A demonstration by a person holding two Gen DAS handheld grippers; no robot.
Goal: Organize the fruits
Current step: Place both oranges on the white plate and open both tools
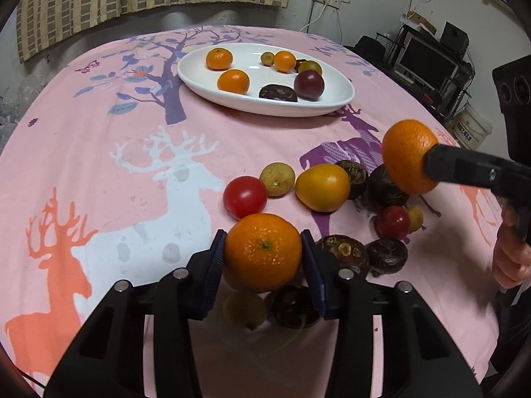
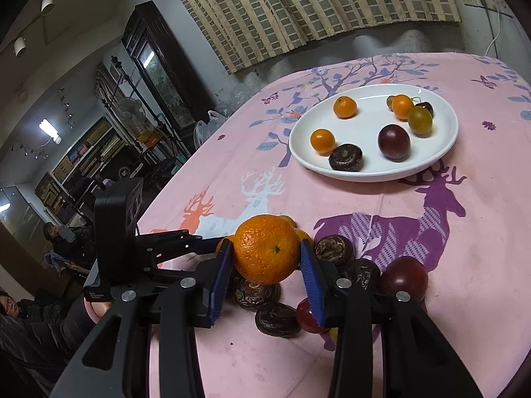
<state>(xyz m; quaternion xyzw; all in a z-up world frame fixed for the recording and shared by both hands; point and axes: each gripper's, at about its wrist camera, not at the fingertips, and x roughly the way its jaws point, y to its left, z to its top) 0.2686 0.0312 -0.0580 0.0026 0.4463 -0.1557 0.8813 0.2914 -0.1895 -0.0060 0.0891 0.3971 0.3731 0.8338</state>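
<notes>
My left gripper (image 1: 264, 253) is shut on a tangerine (image 1: 263, 251) and holds it above a pile of loose fruit (image 1: 322, 187) on the pink tablecloth. My right gripper (image 2: 265, 257) is shut on another tangerine (image 2: 267, 248); it also shows in the left wrist view (image 1: 410, 156) at the right, raised over the pile. A white oval plate (image 1: 335, 101) at the far side holds three small oranges (image 1: 233, 81), a purple fruit (image 1: 308, 84), a dark brown fruit (image 1: 278, 93) and green ones. The plate also shows in the right wrist view (image 2: 441, 152).
The pile holds red tomatoes (image 1: 245, 196), a yellow-orange tomato, a greenish fruit (image 1: 277, 179) and several dark brown wrinkled fruits (image 2: 277, 318). The left gripper's body (image 2: 116, 229) is at the left of the right wrist view. The table's edge runs at the left; furniture stands beyond.
</notes>
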